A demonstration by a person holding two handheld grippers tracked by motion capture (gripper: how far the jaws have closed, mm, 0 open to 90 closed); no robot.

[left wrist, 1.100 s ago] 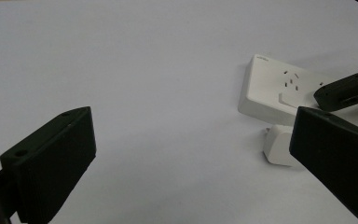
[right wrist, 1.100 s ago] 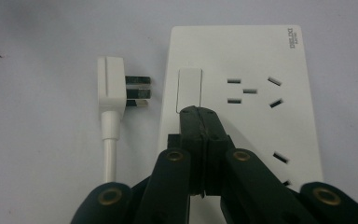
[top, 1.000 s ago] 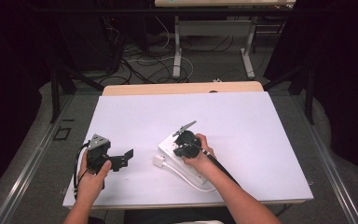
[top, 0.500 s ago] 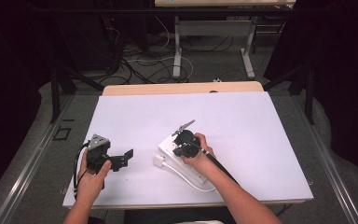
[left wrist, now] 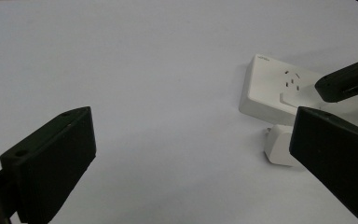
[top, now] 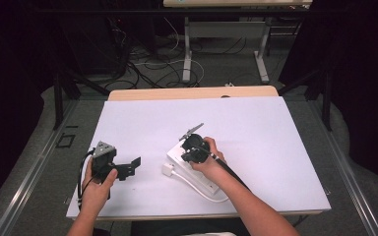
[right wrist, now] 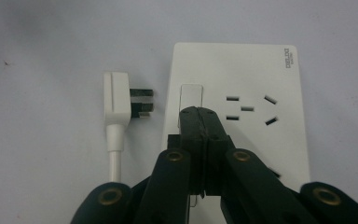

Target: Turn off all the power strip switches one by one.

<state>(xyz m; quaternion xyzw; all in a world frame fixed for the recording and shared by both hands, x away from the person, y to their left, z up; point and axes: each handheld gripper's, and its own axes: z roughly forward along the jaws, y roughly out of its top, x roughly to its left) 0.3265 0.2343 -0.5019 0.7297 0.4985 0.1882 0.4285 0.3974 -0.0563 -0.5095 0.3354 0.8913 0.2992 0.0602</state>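
A white power strip (right wrist: 242, 70) lies flat on the white table (top: 256, 132). Its white plug (right wrist: 116, 100) lies unplugged just left of it, prongs turned toward the strip, cable (right wrist: 115, 158) trailing back. My right gripper (right wrist: 200, 114) is shut with nothing between its jaws. Its joined tips rest at the lower edge of the strip's rocker switch (right wrist: 191, 95), beside the socket holes (right wrist: 249, 109). In the high view the right gripper (top: 191, 156) points down at the power strip (top: 178, 157). My left gripper (top: 129, 168) stands open and empty, low over the table, left of the plug (top: 168, 170).
The strip's cable (top: 197, 189) loops toward the table's front edge. In the left gripper view the power strip (left wrist: 265, 88) and plug (left wrist: 279, 147) lie ahead on the right, with a jaw of the right gripper (left wrist: 345, 81) over them. Dark floor with cables (top: 152, 64) lies beyond the table.
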